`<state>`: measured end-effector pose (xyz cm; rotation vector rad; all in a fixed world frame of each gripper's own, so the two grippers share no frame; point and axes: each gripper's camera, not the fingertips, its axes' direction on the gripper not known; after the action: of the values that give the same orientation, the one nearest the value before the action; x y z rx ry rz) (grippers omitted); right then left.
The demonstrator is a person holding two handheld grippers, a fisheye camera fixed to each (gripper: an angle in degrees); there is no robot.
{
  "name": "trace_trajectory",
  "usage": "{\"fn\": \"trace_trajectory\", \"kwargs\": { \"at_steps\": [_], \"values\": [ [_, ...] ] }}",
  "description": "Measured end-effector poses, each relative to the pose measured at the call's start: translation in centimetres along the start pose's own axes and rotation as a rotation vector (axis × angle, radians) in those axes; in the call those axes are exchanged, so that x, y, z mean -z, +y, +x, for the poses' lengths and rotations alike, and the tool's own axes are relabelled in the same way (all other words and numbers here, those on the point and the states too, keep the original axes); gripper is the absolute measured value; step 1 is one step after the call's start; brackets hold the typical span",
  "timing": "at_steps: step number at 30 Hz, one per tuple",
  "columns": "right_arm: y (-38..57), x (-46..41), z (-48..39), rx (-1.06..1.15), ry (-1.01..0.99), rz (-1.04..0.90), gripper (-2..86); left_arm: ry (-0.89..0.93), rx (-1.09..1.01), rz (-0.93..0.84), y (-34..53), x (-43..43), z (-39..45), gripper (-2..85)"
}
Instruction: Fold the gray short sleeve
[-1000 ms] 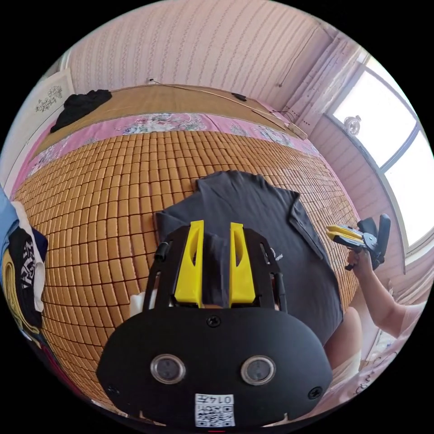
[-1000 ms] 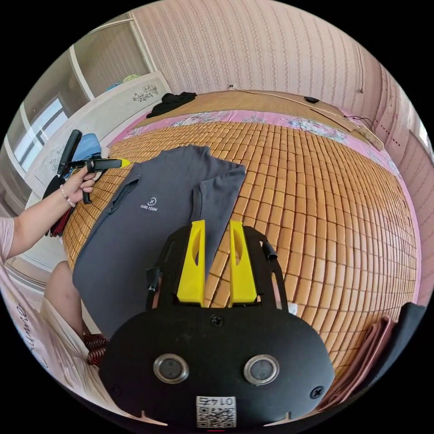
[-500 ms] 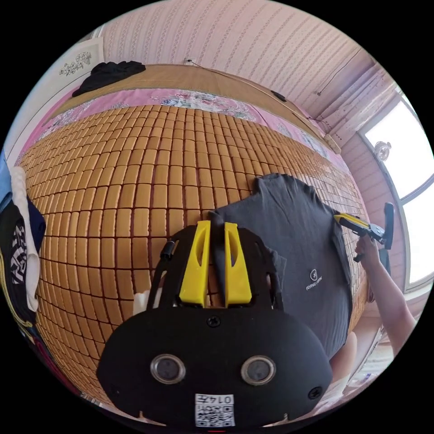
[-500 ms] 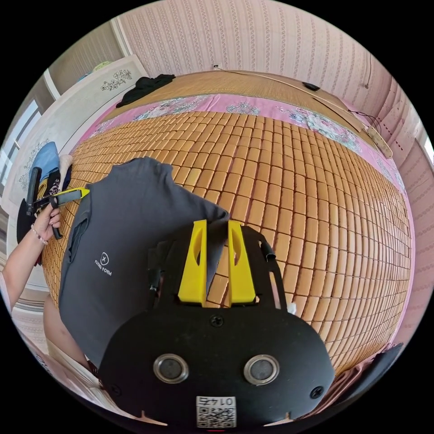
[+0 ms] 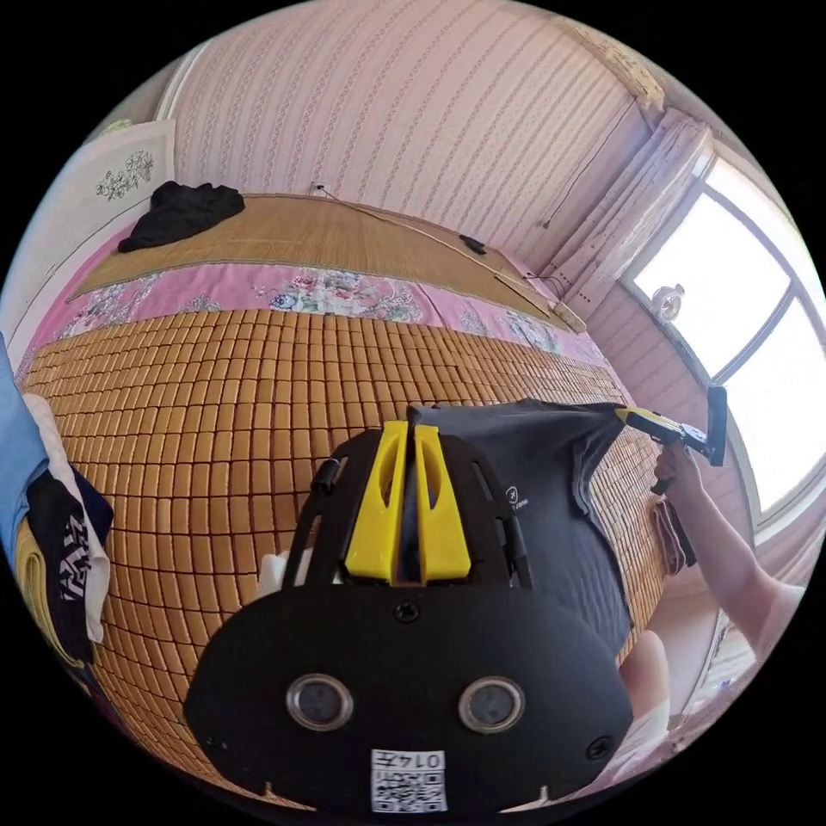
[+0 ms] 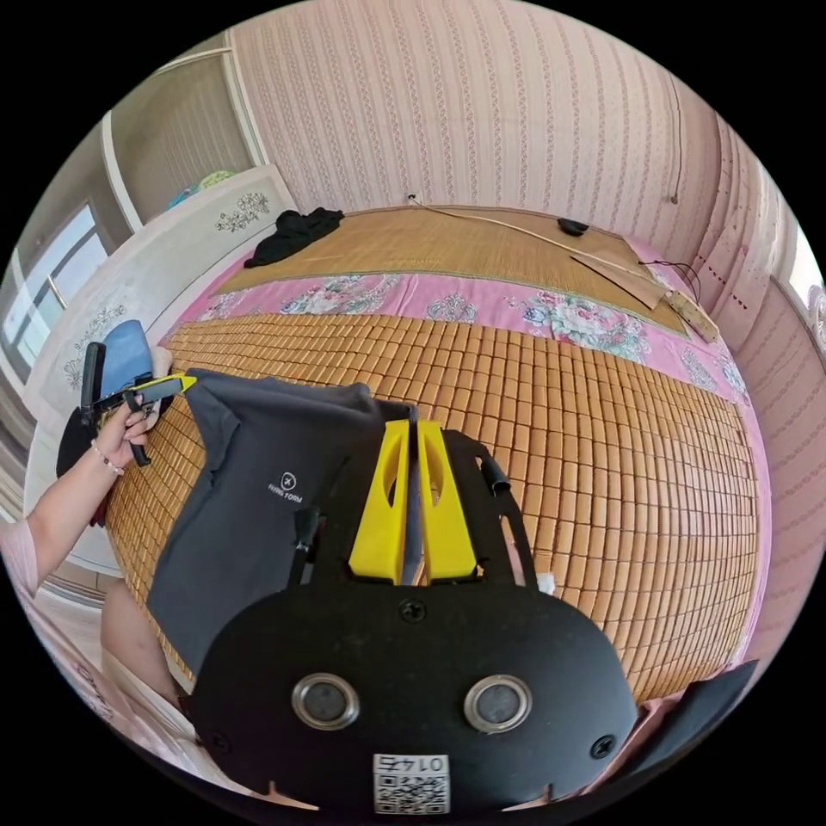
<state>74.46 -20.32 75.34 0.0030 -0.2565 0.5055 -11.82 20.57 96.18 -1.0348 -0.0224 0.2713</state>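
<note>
You hold the gray short sleeve stretched between 2 grippers above the tiled bamboo mat of a bed. Your left gripper has its yellow jaws nearly together, with a fold of the gray cloth pinched between them at the tips; the shirt runs off from those tips toward your right gripper, seen in the left gripper view at the far end of the taut top edge, its yellow tip at the cloth, though whether it clamps the cloth cannot be told from there. In the right gripper view, your right gripper is likewise almost closed, a thin strip of gray fabric caught between its 2 jaws, and the shirt hangs down beside it toward the mat's near edge, printed chest mark facing out. Across that span your left gripper meets the opposite shoulder, held by your hand. Beyond the jaws lie a floral pink sheet, a woven reed mat and a dark garment near the wall.
</note>
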Motion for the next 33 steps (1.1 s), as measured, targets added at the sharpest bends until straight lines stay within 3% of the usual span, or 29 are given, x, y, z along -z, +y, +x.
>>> {"fn": "trace_trajectory", "kwargs": {
  "at_steps": [5, 8, 14, 23, 26, 30, 33],
  "values": [
    [6.8, 5.6, -1.9, 0.107, -0.091, -0.027, -0.3, 0.116, -0.143, -0.014, 7.3, 6.3, 1.8, -1.0],
    [13.4, 7.3, -2.8, 0.087, -0.181, -0.117, -0.2, 0.173, -0.101, -0.087, 15.2, 8.2, 2.1, -0.9],
    [25.0, 3.7, -3.6, -0.093, -0.151, -0.337, -0.1, 0.081, -0.067, -0.307, 28.0, 6.4, 3.5, -0.9],
    [26.8, 6.6, -3.4, -0.205, -0.183, -0.164, 0.2, 0.082, -0.076, -0.287, 30.3, 8.2, 3.6, -0.5],
    [27.9, 5.0, -3.1, -0.22, -0.175, -0.239, 0.9, 0.072, -0.05, -0.388, 32.1, 6.3, 3.2, 0.4],
    [29.2, 3.5, -3.6, -0.234, -0.119, -0.265, 3.1, 0.078, -0.037, -0.358, 33.5, 6.5, 3.5, 3.8],
    [29.5, 4.4, -3.3, -0.266, -0.104, -0.261, 5.2, -0.051, -0.08, -0.379, 33.7, 8.2, 4.6, 4.9]
  ]
}}
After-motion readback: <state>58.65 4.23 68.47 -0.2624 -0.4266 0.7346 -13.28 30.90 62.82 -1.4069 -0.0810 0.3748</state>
